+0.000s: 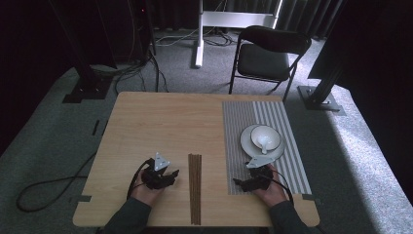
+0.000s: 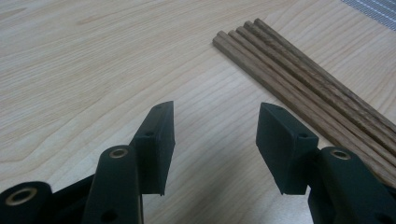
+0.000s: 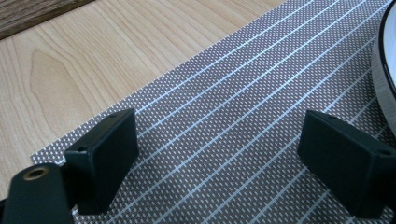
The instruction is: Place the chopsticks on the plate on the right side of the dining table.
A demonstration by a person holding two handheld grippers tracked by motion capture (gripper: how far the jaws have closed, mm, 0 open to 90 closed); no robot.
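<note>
The left gripper (image 1: pixel 171 174) rested on the table (image 1: pixel 146 122) with jaws spread and empty, just left of the chopsticks (image 1: pixel 195 187) (a tight bundle). The right gripper (image 1: pixel 238 183), jaws likewise spread, sat on the striped placemat (image 1: pixel 287 122) near the plate (image 1: pixel 245 141) carrying a bowl (image 1: pixel 272 134).
</note>
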